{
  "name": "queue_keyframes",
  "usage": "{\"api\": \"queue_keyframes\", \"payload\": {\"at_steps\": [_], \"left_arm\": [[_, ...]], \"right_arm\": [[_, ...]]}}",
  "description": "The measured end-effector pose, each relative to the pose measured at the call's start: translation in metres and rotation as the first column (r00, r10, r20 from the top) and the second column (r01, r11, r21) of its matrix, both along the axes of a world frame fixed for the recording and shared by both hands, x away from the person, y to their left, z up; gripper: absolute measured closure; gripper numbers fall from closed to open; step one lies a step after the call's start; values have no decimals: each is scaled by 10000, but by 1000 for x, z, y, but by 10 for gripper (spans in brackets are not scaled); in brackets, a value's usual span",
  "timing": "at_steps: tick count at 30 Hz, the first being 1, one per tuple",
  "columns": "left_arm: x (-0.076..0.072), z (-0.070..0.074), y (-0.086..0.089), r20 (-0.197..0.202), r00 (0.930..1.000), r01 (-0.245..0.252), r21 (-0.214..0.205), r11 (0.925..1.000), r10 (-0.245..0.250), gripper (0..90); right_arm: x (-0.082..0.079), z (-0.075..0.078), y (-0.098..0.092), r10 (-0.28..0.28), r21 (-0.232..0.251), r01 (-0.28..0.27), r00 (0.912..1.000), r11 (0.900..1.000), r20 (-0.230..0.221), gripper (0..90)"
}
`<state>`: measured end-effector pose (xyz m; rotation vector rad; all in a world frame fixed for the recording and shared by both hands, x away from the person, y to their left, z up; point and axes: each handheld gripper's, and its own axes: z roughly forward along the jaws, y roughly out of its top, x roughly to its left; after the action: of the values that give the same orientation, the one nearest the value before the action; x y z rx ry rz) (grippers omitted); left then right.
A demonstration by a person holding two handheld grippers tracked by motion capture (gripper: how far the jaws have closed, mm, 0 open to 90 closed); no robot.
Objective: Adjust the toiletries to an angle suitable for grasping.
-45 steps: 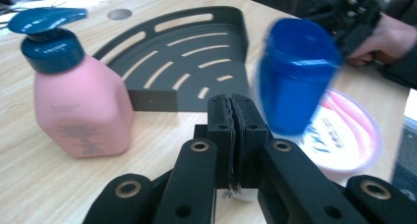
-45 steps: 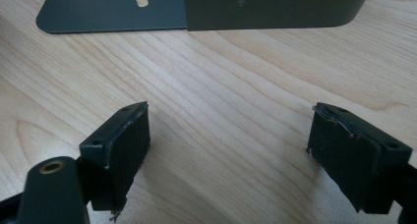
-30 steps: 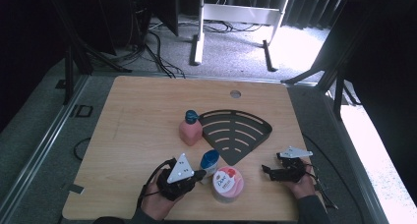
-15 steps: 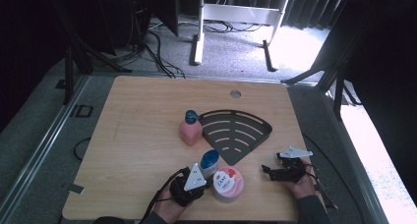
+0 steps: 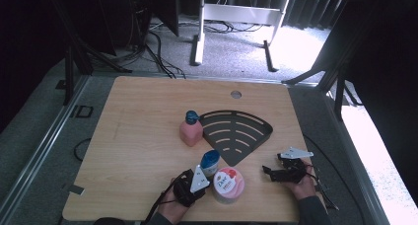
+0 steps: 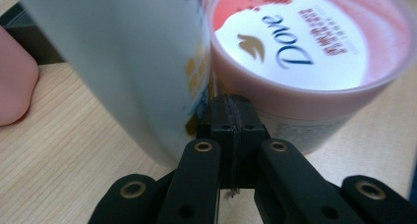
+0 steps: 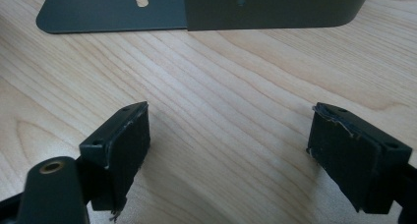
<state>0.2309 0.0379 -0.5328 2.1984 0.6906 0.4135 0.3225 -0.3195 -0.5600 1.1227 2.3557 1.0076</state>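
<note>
My left gripper (image 6: 232, 113) is shut with nothing between its jaws. Its tip sits low at the gap between a pale bottle (image 6: 137, 62) with a blue cap (image 5: 210, 161) and a pink Dove jar (image 6: 305, 52). Whether the tip touches either one I cannot tell. From above, the left gripper (image 5: 207, 178) lies by the table's near edge, just left of the jar (image 5: 228, 184). My right gripper (image 7: 226, 150) stands open over bare wood, with the black fan-shaped rack (image 7: 221, 8) just beyond it. In the high view the right gripper (image 5: 270, 171) rests right of the jar.
A pink bottle (image 5: 190, 130) with a blue cap stands mid-table, left of the black rack (image 5: 236, 133). A small round hole (image 5: 236, 94) sits near the table's far edge. The table's left half is bare wood. Cables trail from both grippers.
My left gripper has come down and moved right, ending close beside the blue-capped bottle and the jar. The right gripper, the bottles and the jar have stayed put.
</note>
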Motion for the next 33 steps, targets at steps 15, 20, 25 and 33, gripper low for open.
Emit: {"api": "queue_keyframes", "payload": {"at_steps": [15,20,25,33], "left_arm": [[19,-8,-6,327,9991,-276,263,9993,267,897],[30,-11,-7,303,9988,-407,397,9984,395,897],[44,-11,-9,520,9972,-583,732,9956,546,896],[65,-11,-11,599,9941,-959,936,9910,905,897]], "right_arm": [[0,0,0,1,0,-1,10000,10000,-2,157],[0,0,0,-2,3,2,10000,10000,-3,157],[0,0,0,-7,4,7,10000,10000,-11,157],[0,0,0,-6,5,6,10000,10000,-12,157]]}}
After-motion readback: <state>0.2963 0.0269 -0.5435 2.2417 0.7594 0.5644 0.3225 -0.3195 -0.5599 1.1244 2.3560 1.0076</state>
